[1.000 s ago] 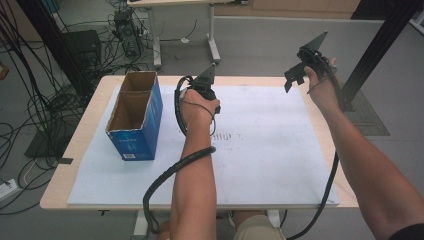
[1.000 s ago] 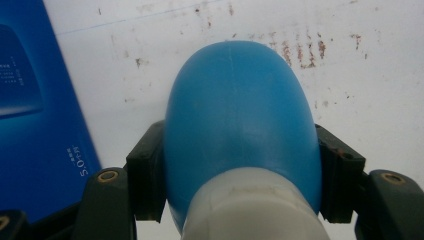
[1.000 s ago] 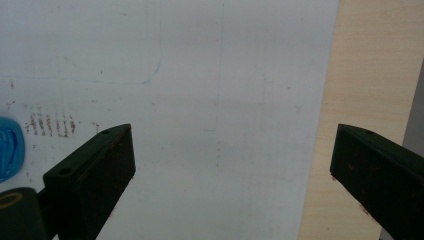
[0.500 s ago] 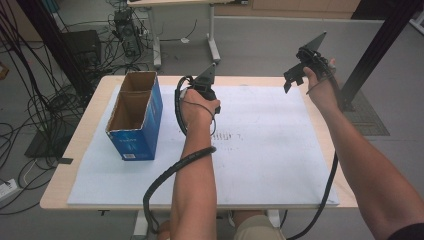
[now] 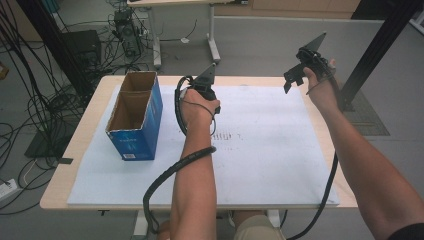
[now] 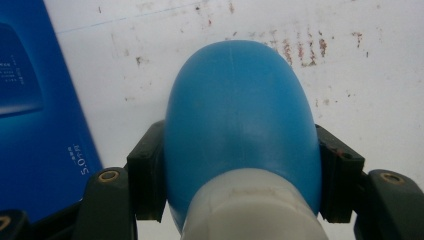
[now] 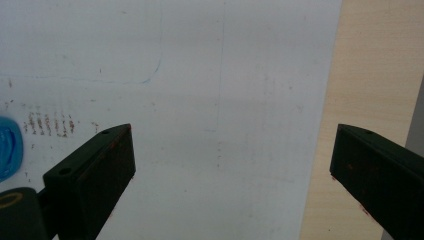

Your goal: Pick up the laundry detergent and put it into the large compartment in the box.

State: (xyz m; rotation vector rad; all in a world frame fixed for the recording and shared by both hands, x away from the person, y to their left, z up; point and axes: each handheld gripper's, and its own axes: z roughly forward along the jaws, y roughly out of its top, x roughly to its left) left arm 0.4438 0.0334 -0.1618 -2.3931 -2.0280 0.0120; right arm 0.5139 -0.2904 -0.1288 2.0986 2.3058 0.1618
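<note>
Two tongs are working above a white-sheeted tabletop [image 5: 260,165]: the left tongs [image 6: 240,175] are clamping a blue bulb [image 6: 242,120] beside a blue box [image 5: 134,117] with unreadable white print; the right tongs [image 7: 232,165] are gaping near the sheet's edge.

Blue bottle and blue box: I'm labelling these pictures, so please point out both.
Blue bottle [image 6: 242,115], left gripper view, middle of its rounded blue body.
Blue box [image 5: 142,131], high view, its long blue side wall.
</note>
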